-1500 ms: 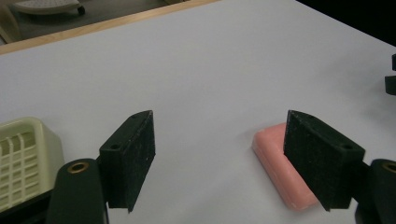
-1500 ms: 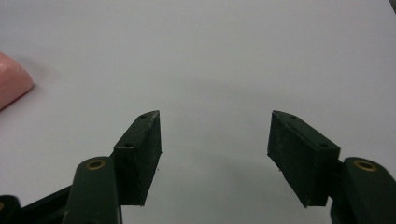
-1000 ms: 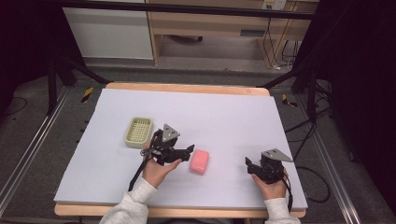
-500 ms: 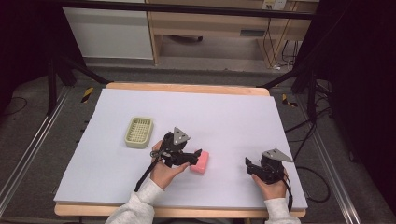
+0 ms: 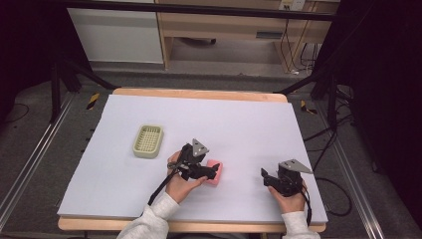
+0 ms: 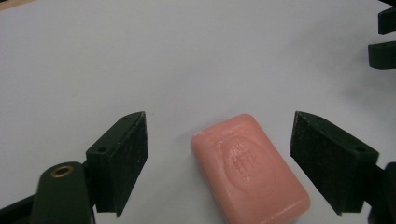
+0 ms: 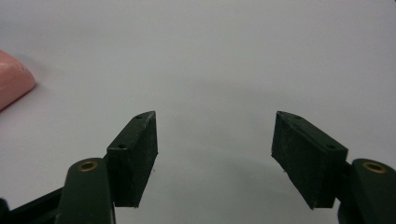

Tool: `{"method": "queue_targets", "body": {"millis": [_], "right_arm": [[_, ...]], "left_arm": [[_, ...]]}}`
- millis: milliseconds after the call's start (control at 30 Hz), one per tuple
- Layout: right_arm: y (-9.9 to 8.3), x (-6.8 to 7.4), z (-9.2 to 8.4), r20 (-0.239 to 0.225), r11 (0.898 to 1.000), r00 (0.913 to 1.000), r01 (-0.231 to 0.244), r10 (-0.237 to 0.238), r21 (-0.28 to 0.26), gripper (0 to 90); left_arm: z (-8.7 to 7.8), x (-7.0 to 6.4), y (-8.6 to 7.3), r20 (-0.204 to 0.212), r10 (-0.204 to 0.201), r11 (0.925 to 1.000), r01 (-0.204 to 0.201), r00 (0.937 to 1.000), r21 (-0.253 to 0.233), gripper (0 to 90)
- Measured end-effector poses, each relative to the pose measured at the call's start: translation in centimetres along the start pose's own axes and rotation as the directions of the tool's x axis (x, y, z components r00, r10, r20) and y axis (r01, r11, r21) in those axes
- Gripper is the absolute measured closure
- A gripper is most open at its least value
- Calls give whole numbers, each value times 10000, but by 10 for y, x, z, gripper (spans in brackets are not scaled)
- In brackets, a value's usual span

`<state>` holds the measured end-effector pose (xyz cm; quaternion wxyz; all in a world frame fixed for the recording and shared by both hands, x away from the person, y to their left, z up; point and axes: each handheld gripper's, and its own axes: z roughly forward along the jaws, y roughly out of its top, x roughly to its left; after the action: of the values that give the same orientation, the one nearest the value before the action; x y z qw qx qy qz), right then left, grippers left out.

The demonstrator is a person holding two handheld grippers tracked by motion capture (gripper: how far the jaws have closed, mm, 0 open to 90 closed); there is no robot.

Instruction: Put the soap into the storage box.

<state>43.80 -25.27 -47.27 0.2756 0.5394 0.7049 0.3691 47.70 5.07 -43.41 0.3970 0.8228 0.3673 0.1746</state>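
Observation:
A pink bar of soap [image 5: 216,172] lies flat on the white table sheet [image 5: 239,119], near the front middle. My left gripper [image 5: 213,172] sits right over it, and its jaws have just been opening. In the left gripper view the soap [image 6: 250,168] lies between the two spread pads [image 6: 122,158], touched by neither. My right gripper [image 5: 264,178] rests near the front right, held by a hand, and stands open with nothing between its fingers [image 7: 133,156]. The soap's corner [image 7: 14,84] shows at the left edge of the right gripper view.
A pale green soap dish [image 5: 148,141] with a grid insert stands left of centre, a short way behind and left of my left gripper. The wooden table edge [image 5: 199,92] runs along the back. Cables hang off the right side.
My left gripper has moved right and forward, from beside the soap dish to over the soap, and its jaws stand wider. The right gripper has kept still.

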Motion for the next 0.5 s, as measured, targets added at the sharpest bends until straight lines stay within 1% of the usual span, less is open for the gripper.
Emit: {"method": "queue_targets", "body": {"millis": [100, 167, 267, 500], "right_arm": [[0, 0, 0, -16, 10000, 10000, 17, -17, 7, 321], [0, 1, 0, -12, 10000, 10000, 30, -30, 10, 324], [0, 1, 0, -42, 10000, 10000, 16, -16, 23, 328], [0, 1, 0, -34, 10000, 10000, 59, -59, 60, 333]], "left_arm": [[3, -2, -1, 26, -8, 10000, 8, 10000, 98, 187], [4, -4, -2, 12, 90, 9998, -90, 10000, 191, 185], [7, -6, -3, 50, 42, 9996, -44, 10000, 275, 179], [15, -12, -6, 150, 80, 9989, -87, 9999, 465, 169]]}}
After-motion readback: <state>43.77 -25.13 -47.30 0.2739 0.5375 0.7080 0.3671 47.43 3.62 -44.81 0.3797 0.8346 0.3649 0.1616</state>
